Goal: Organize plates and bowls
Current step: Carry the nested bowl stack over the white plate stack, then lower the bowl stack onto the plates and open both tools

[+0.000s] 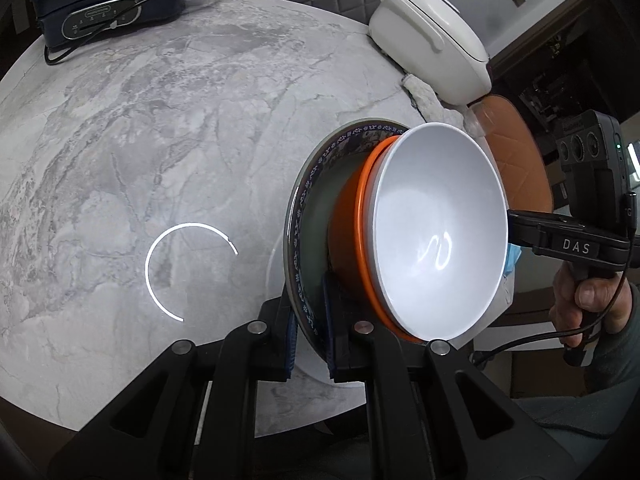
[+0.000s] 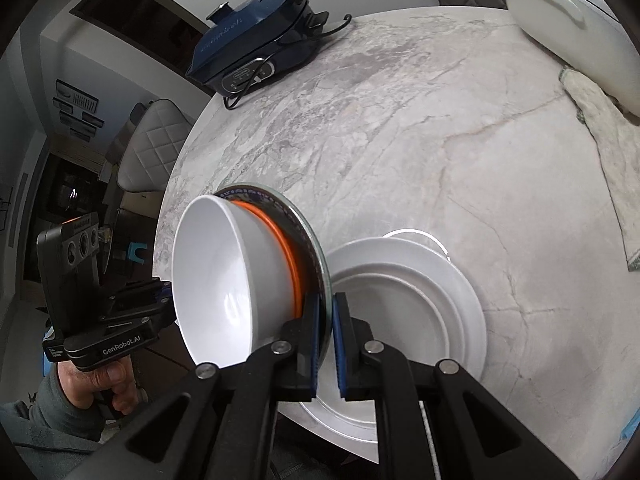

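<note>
Bowls are already nested: the white bowl (image 1: 436, 236) sits inside the orange bowl (image 1: 348, 240), and both rest on the blue-patterned plate (image 1: 298, 236). I have that plate's rim clamped between my left gripper (image 1: 312, 344) jaws and, on the opposite edge, between my right gripper (image 2: 326, 344) jaws, so both grippers carry the stack above the table (image 1: 160, 120). Just beyond the right jaws, white plates (image 2: 420, 308) lie stacked on the table. I judge the gathering mostly done; what remains is setting this stack down, probably onto those white plates.
</note>
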A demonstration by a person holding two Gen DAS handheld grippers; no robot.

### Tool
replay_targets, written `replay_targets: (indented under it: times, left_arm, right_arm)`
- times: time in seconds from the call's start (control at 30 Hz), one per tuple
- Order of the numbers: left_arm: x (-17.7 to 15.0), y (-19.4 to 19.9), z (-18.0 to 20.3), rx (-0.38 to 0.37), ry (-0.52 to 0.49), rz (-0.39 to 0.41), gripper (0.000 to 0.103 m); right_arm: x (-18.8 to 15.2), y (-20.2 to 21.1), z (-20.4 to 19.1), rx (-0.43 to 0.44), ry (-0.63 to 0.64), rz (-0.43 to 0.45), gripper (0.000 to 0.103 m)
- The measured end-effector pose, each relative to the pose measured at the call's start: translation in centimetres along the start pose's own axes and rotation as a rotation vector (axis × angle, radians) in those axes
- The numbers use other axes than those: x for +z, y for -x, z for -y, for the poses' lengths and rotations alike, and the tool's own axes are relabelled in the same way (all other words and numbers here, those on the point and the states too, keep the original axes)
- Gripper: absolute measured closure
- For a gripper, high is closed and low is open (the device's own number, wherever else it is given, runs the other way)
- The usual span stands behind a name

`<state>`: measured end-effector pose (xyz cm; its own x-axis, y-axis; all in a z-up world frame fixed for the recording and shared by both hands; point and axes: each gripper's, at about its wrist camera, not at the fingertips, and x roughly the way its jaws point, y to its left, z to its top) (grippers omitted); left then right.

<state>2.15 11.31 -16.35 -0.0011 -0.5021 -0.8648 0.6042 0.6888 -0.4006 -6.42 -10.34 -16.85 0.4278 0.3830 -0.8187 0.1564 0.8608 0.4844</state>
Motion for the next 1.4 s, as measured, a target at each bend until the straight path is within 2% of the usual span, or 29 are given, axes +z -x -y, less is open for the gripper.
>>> replay_targets:
  times: [0.17, 0.37, 0.6, 1.03, 1.2, 1.4]
  left_arm:
    - [-1.5, -2.2, 3.5, 0.000, -0.005, -0.026, 0.095]
    - [-2.9, -4.9, 4.7, 0.002, 0.012, -0.057, 0.095]
    - [-3.6, -8.0, 3.7, 0.025, 0.046, -0.102, 0.095]
    - [-3.4, -11.0, 2.1, 0.047, 0.043, -0.135, 0.095]
    - [-3.4, -11.3, 2.0, 0.051, 0.047, -0.126, 0.094]
    - [-3.4, -11.0, 1.9, 0.067, 0.053, -0.106, 0.094]
  right_arm:
    - [-2.3, 1.4, 3.1, 0.002, -0.023, -0.005, 0.093]
    - [-4.0, 1.6, 5.6, 0.003, -0.044, -0.022, 0.093]
    - [-4.9, -1.2, 7.8, -0.003, -0.066, -0.076, 0.092]
    - [-5.0, -3.5, 8.8, -0.024, -0.085, -0.098, 0.092]
    - [-5.2, -3.6, 9.1, -0.017, -0.091, -0.090, 0.092]
    - [-5.2, -3.5, 8.6, -0.046, -0.062, -0.082, 0.092]
